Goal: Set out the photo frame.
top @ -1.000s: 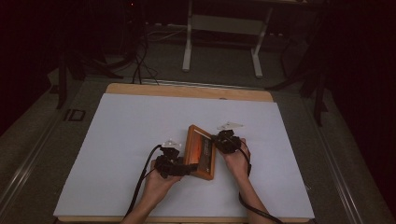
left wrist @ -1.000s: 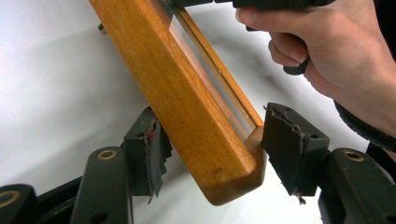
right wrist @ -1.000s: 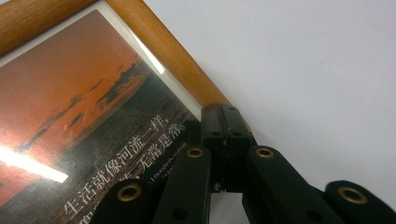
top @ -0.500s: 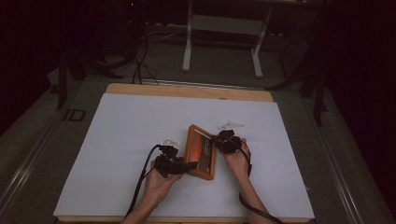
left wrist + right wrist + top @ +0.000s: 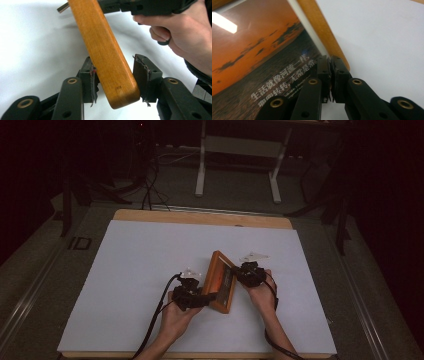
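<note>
Straddling the near corner of the wooden picture frame [image 5: 107,57], the left gripper [image 5: 117,80] has its fingers [image 5: 146,76] apart: they have just been closing, and the rounded frame edge sits between them with a gap on the far side, so the pads do not yet press from both sides. That placement reads as a second hold being taken before the frame is moved or stood up. At the frame's opposite long edge, the right gripper [image 5: 330,75] has its fingers [image 5: 340,75] nearly together, apparently pinching the thin rim where wood meets glass; they have just eased open slightly, and I judge the grip still holds, keeping the frame tilted off the table [image 5: 130,270].

From above, the frame [image 5: 222,281] lies right of the table's middle, between the left gripper [image 5: 192,295] and the right gripper [image 5: 248,273], one long edge raised.

Much is uncertain. The right fingers' contact point is blurred and dark, so whether both pads touch cannot be settled. A small metal tab [image 5: 62,7] at the frame's far end is cut off. The sunset print [image 5: 262,50] under the glass is cropped, with glare across it.
</note>
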Available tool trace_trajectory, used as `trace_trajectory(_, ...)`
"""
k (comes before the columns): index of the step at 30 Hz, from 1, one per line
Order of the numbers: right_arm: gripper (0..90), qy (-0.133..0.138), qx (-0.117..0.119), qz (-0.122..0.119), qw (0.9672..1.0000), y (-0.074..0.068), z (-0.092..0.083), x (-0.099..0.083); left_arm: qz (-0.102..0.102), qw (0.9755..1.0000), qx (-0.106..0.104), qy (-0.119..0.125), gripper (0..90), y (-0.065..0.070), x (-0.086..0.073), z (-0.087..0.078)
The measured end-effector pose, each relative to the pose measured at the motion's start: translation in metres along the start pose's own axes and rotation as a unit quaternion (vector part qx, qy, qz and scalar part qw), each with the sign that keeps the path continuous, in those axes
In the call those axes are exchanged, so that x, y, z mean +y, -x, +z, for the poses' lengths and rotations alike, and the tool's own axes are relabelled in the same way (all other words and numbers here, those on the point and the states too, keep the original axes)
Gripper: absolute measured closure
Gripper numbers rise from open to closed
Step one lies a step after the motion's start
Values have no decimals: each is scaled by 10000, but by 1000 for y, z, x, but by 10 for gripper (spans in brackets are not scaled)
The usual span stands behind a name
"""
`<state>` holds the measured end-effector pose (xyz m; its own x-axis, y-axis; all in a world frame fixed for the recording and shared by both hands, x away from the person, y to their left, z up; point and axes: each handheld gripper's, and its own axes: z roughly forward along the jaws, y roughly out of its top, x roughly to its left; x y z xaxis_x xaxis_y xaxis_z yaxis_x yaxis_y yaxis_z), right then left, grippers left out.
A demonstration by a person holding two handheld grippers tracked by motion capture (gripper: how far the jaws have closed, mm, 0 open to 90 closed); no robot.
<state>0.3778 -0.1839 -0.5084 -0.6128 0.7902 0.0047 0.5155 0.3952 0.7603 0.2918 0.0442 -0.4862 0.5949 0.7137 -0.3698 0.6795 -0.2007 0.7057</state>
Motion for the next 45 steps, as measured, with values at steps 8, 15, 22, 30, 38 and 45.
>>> trace_trajectory(8,798,153,161,150,9996,13,-36,-14,250,9996,114,60,648,20,8,7)
trace_trajectory(15,782,454,78,98,9989,21,-72,-10,421,9989,144,130,677,32,14,14)
trace_trajectory(22,778,780,-45,207,9967,28,-102,-8,866,9957,284,149,690,50,14,18)
trace_trajectory(30,899,1104,-143,-23,9938,23,-111,-3,1255,9918,114,211,687,53,13,21)
trace_trajectory(38,899,1042,-40,82,9945,21,-100,0,1072,9939,-169,211,637,46,10,25)
trace_trajectory(45,900,1084,22,128,9940,23,-100,-2,993,9949,-154,30,533,39,-12,39)
